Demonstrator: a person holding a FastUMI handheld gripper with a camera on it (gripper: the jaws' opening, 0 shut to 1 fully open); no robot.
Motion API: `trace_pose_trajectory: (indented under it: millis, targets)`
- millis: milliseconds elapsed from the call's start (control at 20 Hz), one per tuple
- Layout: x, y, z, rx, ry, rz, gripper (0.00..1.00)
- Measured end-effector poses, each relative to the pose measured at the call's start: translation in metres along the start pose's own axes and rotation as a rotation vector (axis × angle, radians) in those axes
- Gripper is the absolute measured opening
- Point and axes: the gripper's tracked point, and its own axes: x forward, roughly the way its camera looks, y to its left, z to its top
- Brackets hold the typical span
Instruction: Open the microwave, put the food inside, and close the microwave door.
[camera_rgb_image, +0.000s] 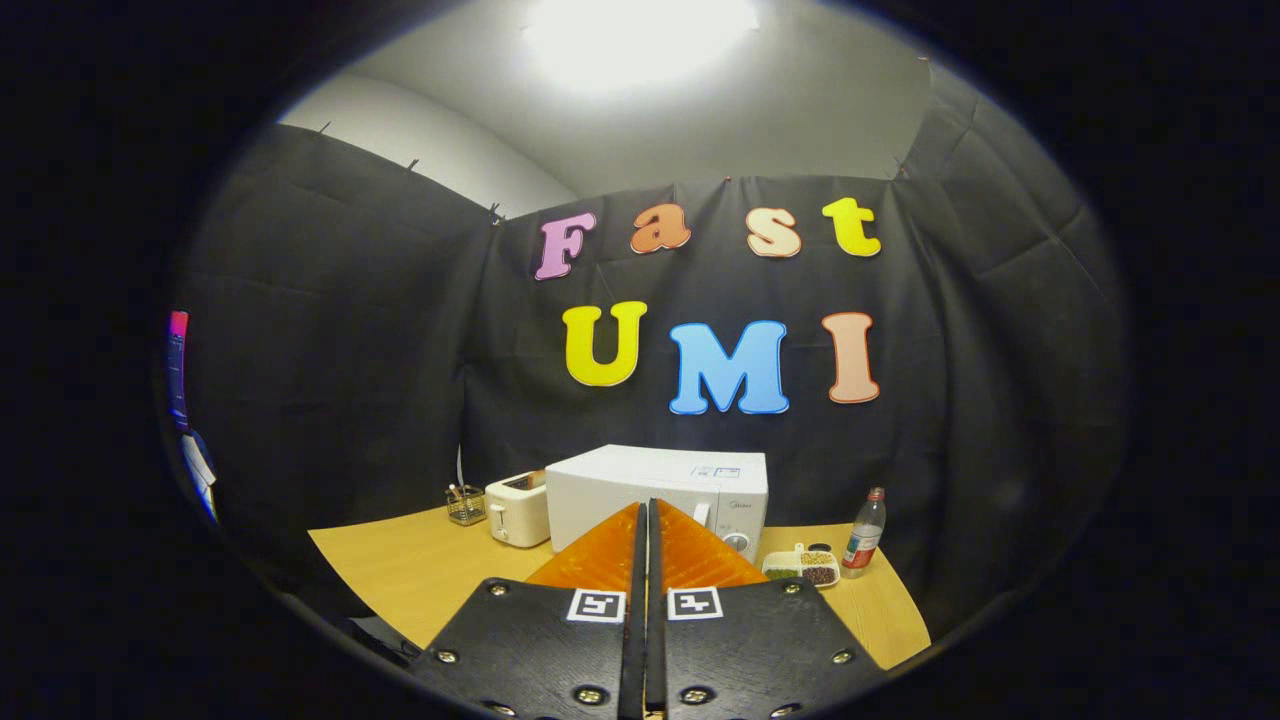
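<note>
A white microwave (660, 490) stands at the back of a wooden table (420, 570), its door closed, with a handle and a round knob (737, 541) on its right side. To the right of it lies a white divided tray of food (803, 565) holding beans and grains. My gripper (646, 512) is held well back from the table, pointing at the microwave's front. Its fingers are pressed together with nothing between them, and they hide the lower middle of the microwave door.
A white toaster (518, 508) stands left of the microwave, with a small wire holder (465, 505) further left. A plastic bottle with a red cap (864, 534) stands right of the food tray. Black cloth walls surround the table.
</note>
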Motion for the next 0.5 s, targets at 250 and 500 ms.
trace_pose_trajectory:
  millis: [250, 500]
  targets:
    - [-0.009, -0.014, 0.017, 0.028, -0.054, -0.036, 0.01]
    - [-0.007, -0.01, 0.019, 0.07, -0.058, -0.02, 0.58]
